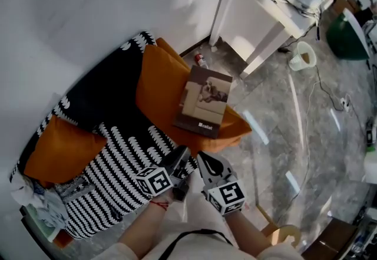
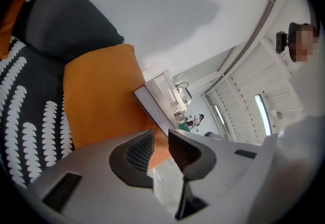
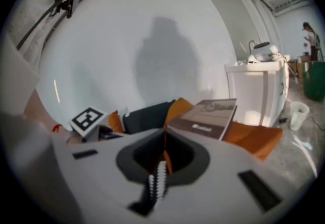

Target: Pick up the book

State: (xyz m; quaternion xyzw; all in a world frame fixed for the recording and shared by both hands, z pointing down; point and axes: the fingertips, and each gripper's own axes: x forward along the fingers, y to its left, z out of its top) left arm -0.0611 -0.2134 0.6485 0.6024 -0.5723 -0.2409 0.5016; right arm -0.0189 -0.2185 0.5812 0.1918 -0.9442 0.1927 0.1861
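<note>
Book: lies cover up on the orange cushion, toward the cushion's floor-side edge, untouched.
Cushion: rests on the patterned sofa, so the book sits raised and a little tilted; its near edge looks free for a jaw to slip under.
Left claw: jaws a narrow gap apart with nothing between them; it is short of the book and aimed at its edge.
Right claw: jaws pressed together, empty, just beside the left and facing the book.
Stage: approach, by my reading; the right must open before any grip.
</note>
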